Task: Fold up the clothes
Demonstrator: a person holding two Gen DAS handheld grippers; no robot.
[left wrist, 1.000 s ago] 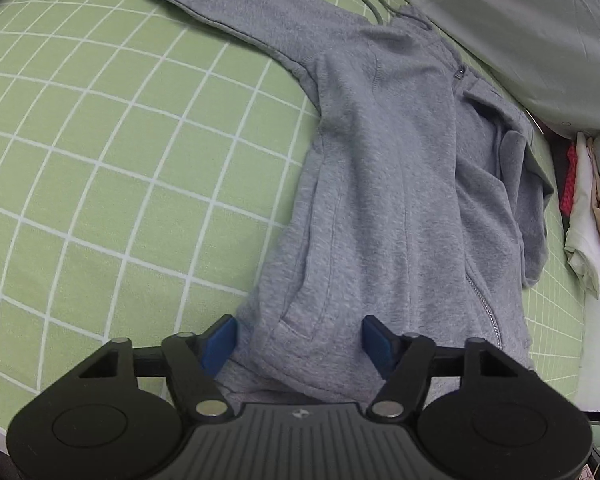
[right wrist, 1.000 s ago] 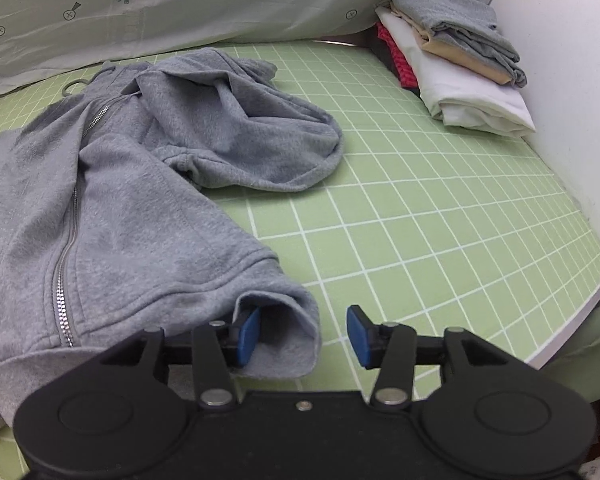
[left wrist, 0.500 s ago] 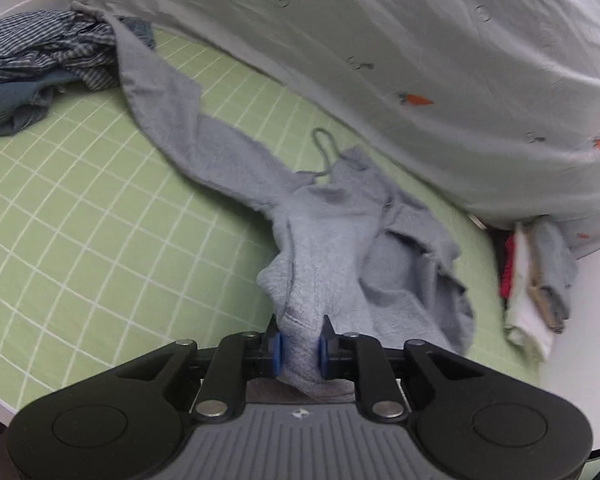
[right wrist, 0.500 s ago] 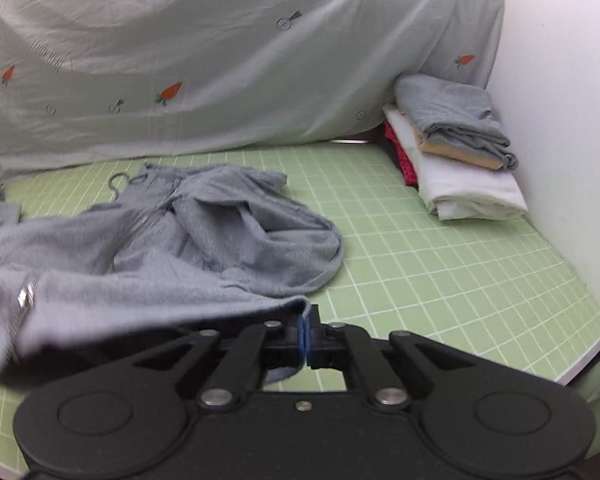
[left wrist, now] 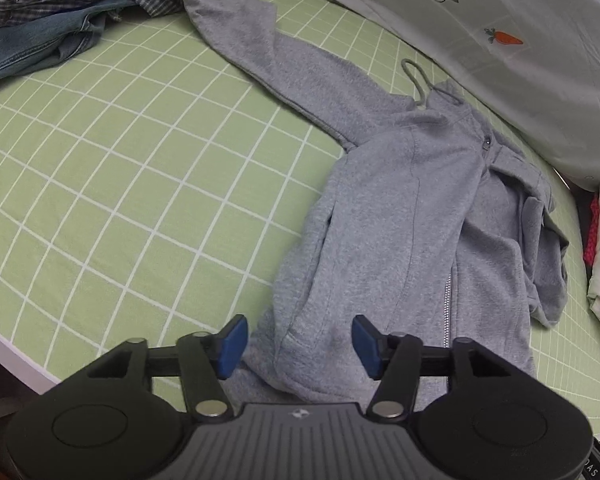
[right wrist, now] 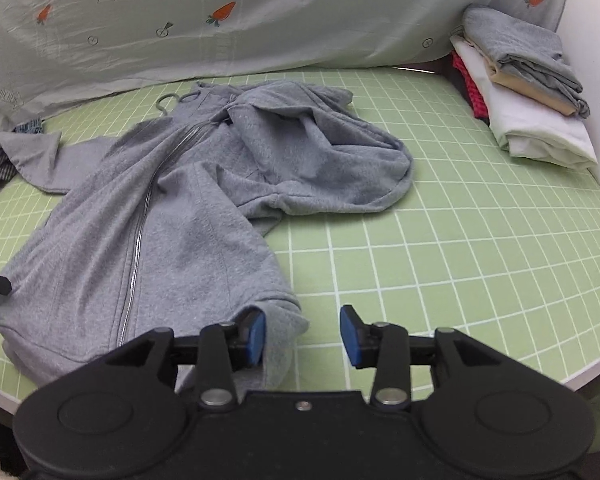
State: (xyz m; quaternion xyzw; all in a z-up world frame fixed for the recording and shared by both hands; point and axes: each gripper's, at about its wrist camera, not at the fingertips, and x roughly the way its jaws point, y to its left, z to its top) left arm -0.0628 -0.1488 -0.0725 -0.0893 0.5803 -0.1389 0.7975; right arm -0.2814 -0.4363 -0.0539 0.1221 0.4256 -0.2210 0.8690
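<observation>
1. While both claws are opening, the hoodie (left wrist: 412, 216) lies loose on the green bed (left wrist: 120, 184), zip up, its hem by the near edge.
2. Left claw (left wrist: 298, 340) is wide, with the hem under the gap but not pinched.
3. Right claw (right wrist: 302, 332) is half wide; its left pad touches the hem corner, but nothing is held.
4. To fold well, smooth the bunched part at 1 o'clock first, then bring the long sleeve (left wrist: 244, 28) from 11 o'clock in.
5. Hard to see: the sleeve end goes under the pile (left wrist: 60, 8), and the right sleeve is lost in the bunch.
</observation>
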